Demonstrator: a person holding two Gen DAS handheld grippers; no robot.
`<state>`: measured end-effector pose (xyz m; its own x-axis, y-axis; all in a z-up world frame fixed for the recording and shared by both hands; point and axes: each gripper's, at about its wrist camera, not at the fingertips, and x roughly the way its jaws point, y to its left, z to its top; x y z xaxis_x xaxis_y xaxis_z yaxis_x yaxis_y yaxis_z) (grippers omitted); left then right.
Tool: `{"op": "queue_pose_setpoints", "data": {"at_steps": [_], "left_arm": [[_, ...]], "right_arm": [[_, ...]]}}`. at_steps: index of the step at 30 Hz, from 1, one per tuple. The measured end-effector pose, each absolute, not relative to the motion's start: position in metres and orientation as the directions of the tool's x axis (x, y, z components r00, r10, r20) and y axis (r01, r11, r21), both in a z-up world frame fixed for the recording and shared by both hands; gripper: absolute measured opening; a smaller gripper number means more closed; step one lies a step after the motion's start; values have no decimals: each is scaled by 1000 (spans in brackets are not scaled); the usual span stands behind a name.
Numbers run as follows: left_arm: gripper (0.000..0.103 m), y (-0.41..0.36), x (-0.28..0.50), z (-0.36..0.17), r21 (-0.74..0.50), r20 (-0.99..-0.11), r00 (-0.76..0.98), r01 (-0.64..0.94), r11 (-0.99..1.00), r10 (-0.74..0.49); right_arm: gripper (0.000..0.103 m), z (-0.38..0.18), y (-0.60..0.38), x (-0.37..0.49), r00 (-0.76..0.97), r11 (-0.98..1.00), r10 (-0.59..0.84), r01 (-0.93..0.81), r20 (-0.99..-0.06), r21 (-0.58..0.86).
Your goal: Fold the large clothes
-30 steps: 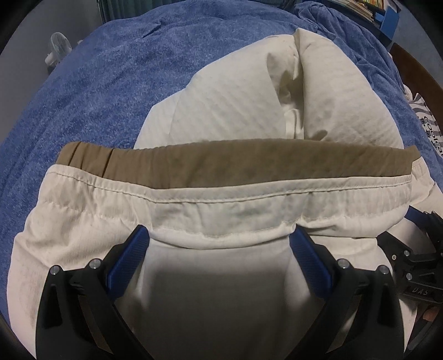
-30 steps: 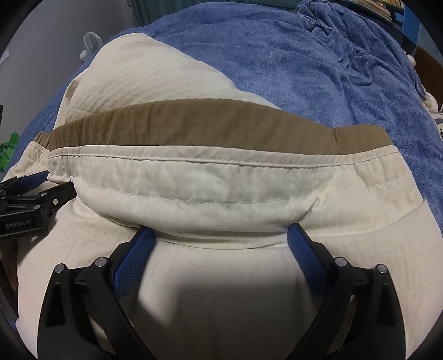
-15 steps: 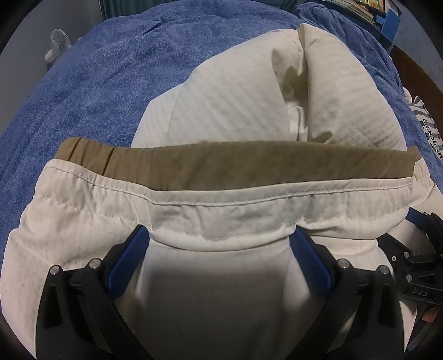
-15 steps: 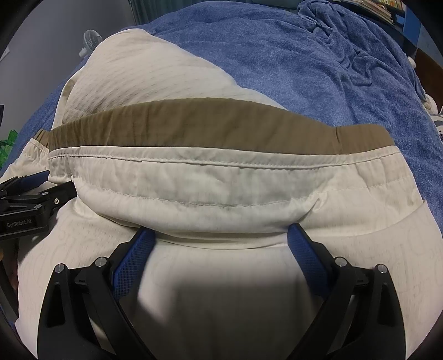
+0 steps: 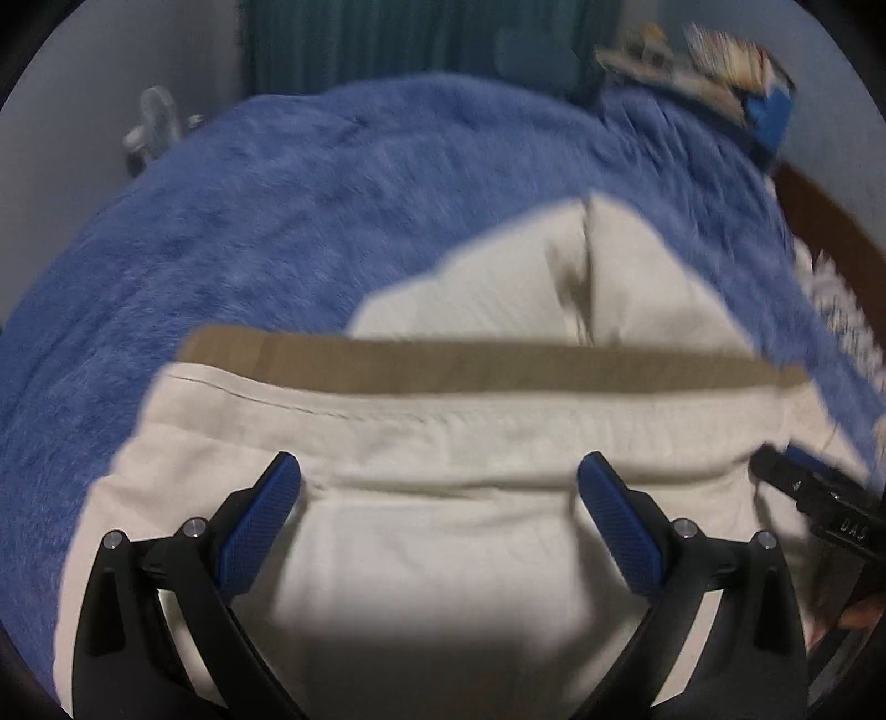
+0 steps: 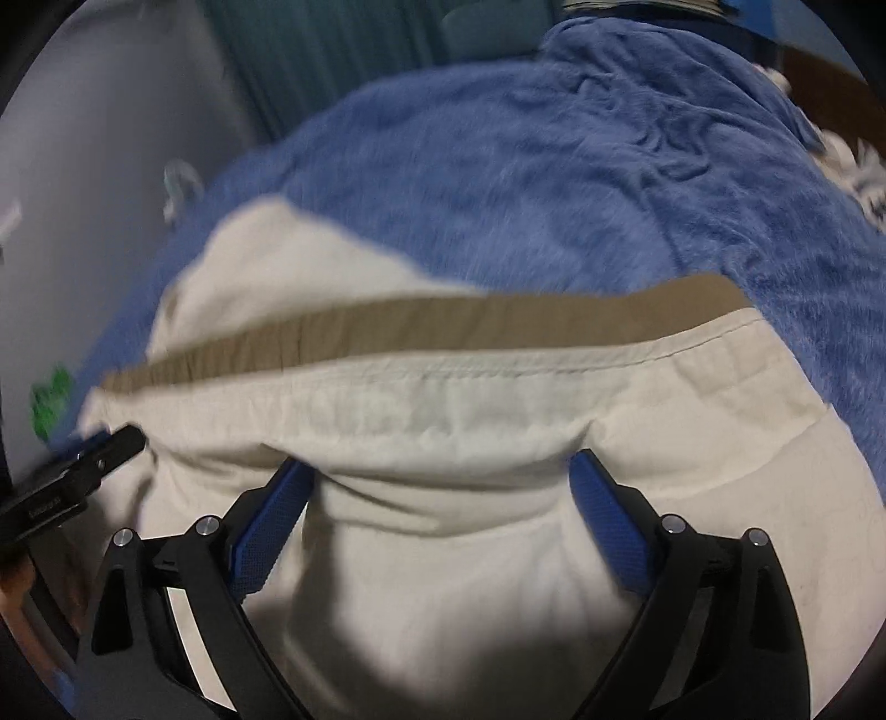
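A cream garment (image 5: 498, 421) with a tan inner waistband (image 5: 470, 365) lies on a blue blanket (image 5: 249, 221). My left gripper (image 5: 440, 476) has its jaws wide apart, and the hem fold drapes over and between the blue pads (image 5: 260, 515). My right gripper (image 6: 440, 476) also stands wide apart at the same hem (image 6: 470, 404), with cloth draped between its pads (image 6: 603, 509). The tan waistband (image 6: 443, 327) shows above it. The far part of the garment (image 5: 581, 277) lies bunched beyond the waistband. Each gripper shows at the edge of the other's view.
The blue blanket (image 6: 554, 166) covers the bed all around. A dark green curtain (image 5: 387, 44) hangs at the back. Books or boxes (image 5: 720, 61) sit at the far right. A small white fan (image 5: 155, 122) stands at the left. A patterned cloth (image 5: 847, 310) lies at the right edge.
Both views have tilted up and pulled back, blurred by motion; more blanket and the room behind show. The hem now lies looser between the pads, and the left pad tips stand uncovered.
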<state>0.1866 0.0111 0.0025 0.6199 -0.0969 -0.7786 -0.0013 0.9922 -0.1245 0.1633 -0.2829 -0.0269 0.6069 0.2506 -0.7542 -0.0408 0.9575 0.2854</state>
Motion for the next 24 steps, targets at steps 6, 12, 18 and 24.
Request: {"op": "queue_pose_setpoints", "data": {"at_steps": [6,12,18,24], "left_arm": [[97,48,216,-15,-84,-860,511,-164,983,12],[97,39,217,-13,-16,-881,469,-157,988,60],[97,26,165,6,-63,-866,499,-29,998,-40],[97,59,137,-8,-20,-876,483,-31,999,-3]], "right_arm": [[89,-32,-301,170,607,942,240,41,-757,332],[91,-26,-296,165,580,953,249,-5,-775,302],[92,-16,-280,145,525,983,168,-150,-834,104],[92,-16,-322,114,499,989,126,-136,-857,66]]}}
